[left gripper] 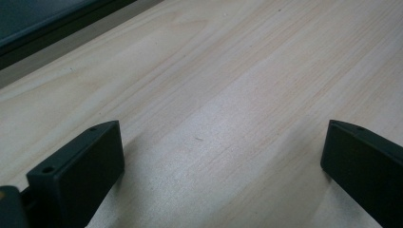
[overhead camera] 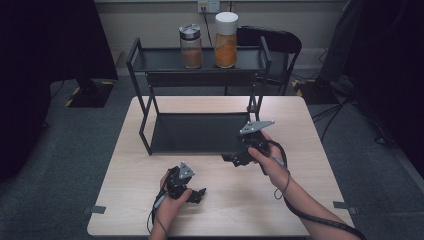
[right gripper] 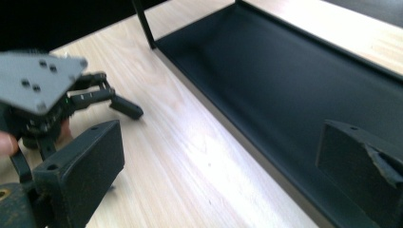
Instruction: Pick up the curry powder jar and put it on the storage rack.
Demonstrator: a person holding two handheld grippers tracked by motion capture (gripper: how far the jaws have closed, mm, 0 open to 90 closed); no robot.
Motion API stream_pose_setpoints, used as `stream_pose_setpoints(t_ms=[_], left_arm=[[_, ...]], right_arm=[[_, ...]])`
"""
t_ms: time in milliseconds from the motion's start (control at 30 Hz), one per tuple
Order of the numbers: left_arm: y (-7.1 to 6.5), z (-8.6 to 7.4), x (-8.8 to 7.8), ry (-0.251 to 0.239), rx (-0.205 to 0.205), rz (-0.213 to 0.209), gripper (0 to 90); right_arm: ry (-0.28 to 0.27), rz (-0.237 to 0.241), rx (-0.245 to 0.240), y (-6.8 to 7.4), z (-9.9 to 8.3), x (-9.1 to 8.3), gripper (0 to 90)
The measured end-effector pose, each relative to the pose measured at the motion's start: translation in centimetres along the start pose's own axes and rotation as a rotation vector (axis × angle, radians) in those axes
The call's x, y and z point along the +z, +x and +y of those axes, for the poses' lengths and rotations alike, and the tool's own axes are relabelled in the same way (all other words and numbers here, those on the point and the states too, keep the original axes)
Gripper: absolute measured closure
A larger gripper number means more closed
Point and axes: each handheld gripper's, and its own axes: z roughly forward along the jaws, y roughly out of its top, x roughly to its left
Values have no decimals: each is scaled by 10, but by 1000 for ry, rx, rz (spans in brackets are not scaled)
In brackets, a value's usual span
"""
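On rack [overhead camera: 145,59], two jars [overhead camera: 191,46]

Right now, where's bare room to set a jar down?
The rack's lower shelf is bare. So is the top shelf's left half, beside the two jars. The table is free right of the right claw; it is crowded between both claws.

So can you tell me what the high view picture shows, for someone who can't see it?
A person's two hands each hold an open gripper, left and right, over a light wooden table. Behind them stands a black two-level rack, with two spice jars, one silver-lidded and one white-lidded, on its top shelf.
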Motion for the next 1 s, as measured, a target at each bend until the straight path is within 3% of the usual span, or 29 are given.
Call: stream_pose_setpoints(t_ms=[367,1000], left_arm=[[0,0,0,-1,0,0,0],[0,0,0,0,0,0,0]], right_arm=[[27,20,-7,2,-28,-4,14],[72,-9,-31,1,-67,-17,14]])
